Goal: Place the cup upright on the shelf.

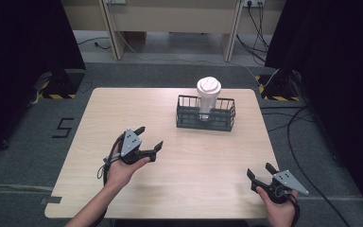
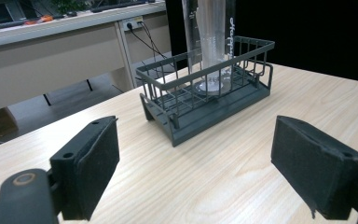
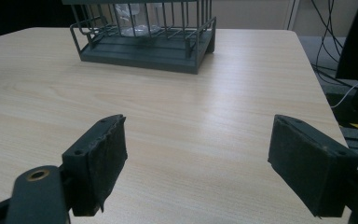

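The cup [image 1: 208, 97] stands upright in the wire basket [image 1: 206, 113], at the far middle of the table [image 1: 170, 189], a little right of centre. It is a tall clear tumbler with a white lid, so its long axis runs straight up, well above the basket's rim; in the left gripper view its clear wall [image 2: 209, 37] rises out of the basket [image 2: 205, 93] and off the top edge.

The left gripper [image 1: 147, 138] is held over the table's near-left middle, jaws spread wide with nothing between them, and it points forward and to the right, towards the basket. The right gripper [image 1: 260, 172] sits at the near right corner, jaws likewise spread and empty; its view looks across bare wood to the basket [image 3: 149, 42] with the cup's base [image 3: 137, 28] behind the wires.

Both are well apart from the cup, but the left one seems clearly nearer, with the cup ahead of it and to its right. The right gripper has the longer reach, forward and to the left. Since the cup stands vertical and the basket walls guard its lower part, I judge a grasp would have to close on the wall above the rim, jaws level on either side, then lift straight up
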The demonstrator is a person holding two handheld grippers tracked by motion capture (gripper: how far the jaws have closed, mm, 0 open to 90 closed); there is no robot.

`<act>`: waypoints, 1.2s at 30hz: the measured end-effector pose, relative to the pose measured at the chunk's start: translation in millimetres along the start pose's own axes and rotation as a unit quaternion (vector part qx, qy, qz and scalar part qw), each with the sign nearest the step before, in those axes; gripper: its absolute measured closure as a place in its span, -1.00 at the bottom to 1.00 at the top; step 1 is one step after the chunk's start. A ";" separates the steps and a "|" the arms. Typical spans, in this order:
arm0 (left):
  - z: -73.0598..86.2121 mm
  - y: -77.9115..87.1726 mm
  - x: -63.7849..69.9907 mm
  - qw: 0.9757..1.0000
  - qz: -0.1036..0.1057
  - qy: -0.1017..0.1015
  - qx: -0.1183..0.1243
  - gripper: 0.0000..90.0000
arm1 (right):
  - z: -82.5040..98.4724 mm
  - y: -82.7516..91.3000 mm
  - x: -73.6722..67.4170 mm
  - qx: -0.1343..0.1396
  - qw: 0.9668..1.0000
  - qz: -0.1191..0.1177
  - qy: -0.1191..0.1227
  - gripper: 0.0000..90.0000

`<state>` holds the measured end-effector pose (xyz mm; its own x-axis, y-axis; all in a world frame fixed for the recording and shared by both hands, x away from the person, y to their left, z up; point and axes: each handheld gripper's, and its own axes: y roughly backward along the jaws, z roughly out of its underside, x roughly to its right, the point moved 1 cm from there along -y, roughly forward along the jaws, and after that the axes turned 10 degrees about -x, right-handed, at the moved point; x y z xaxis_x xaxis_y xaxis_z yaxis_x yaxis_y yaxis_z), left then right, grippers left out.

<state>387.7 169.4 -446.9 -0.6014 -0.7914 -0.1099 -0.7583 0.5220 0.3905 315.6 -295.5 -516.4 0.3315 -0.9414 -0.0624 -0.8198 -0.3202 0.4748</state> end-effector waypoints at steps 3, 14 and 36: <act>5.2 5.5 -1.3 1.000 -0.004 -0.003 -0.001 -0.67 | 0.0 0.0 -0.1 0.000 1.000 0.001 0.001 -0.56; 36.0 26.3 -8.4 0.999 -0.023 0.018 -0.015 -0.67 | 0.2 0.4 -0.3 0.000 1.000 0.002 0.001 -0.56; 84.8 47.8 -15.8 0.996 -0.043 0.077 -0.033 -0.67 | -0.1 -0.4 -1.4 -0.003 1.000 0.002 0.006 -0.56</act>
<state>339.7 233.8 -504.1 -0.4852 -0.8744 -0.0071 -0.7844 0.4317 0.4453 315.6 -294.1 -516.4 0.3333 -0.9415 -0.0501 -0.8181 -0.3152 0.4811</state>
